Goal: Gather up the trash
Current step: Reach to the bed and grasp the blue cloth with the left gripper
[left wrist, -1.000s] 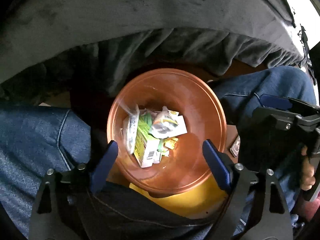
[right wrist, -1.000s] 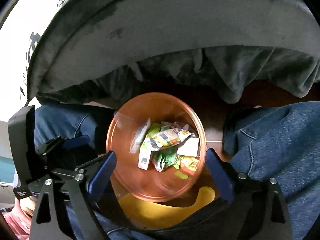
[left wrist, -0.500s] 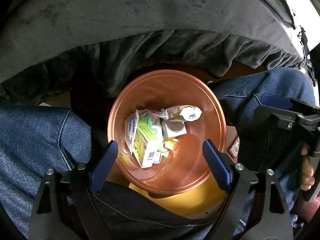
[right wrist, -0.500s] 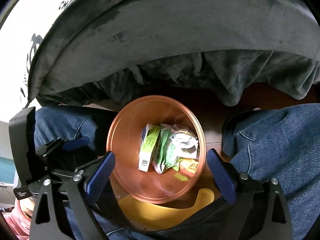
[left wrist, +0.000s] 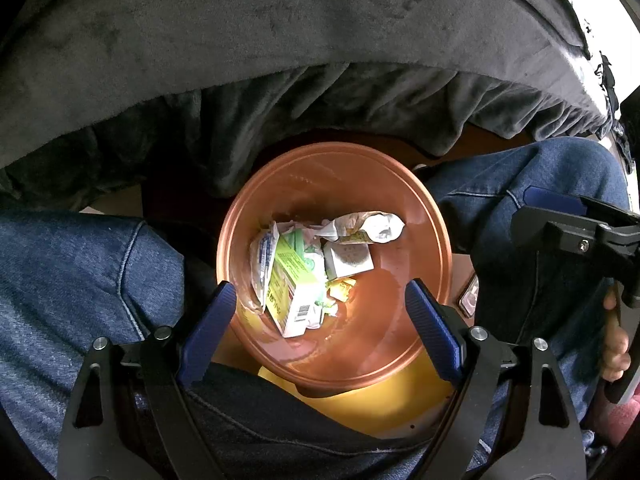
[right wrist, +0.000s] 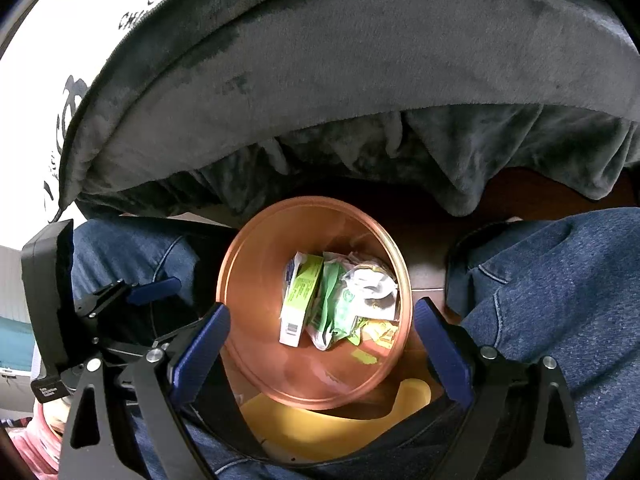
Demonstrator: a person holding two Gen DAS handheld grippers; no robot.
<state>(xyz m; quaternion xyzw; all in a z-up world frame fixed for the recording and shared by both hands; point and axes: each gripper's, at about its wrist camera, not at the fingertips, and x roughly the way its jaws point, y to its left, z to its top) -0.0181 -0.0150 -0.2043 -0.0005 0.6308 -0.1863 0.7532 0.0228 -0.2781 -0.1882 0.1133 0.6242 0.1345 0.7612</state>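
1. The left gripper [left wrist: 320, 312] points steeply down, blue pads spread wide with nothing between them.
2. The right gripper [right wrist: 320, 332] is likewise wide apart and empty, above the same opening.
3. Below sits a round copper-coloured bin [left wrist: 424, 216], smooth-walled, between denim-clad knees [left wrist: 80, 272].
4. Trash lies at its bottom: a green carton [left wrist: 294, 292] and a crumpled white wrapper [left wrist: 368, 228].
5. A grey plush blanket [left wrist: 280, 40] overhangs the far rim.

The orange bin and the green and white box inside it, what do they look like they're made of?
Orange bin: likely glossy plastic, translucent, with light glowing through its wall. Green and white box: printed cardboard, matte, with folded edges and a barcode.
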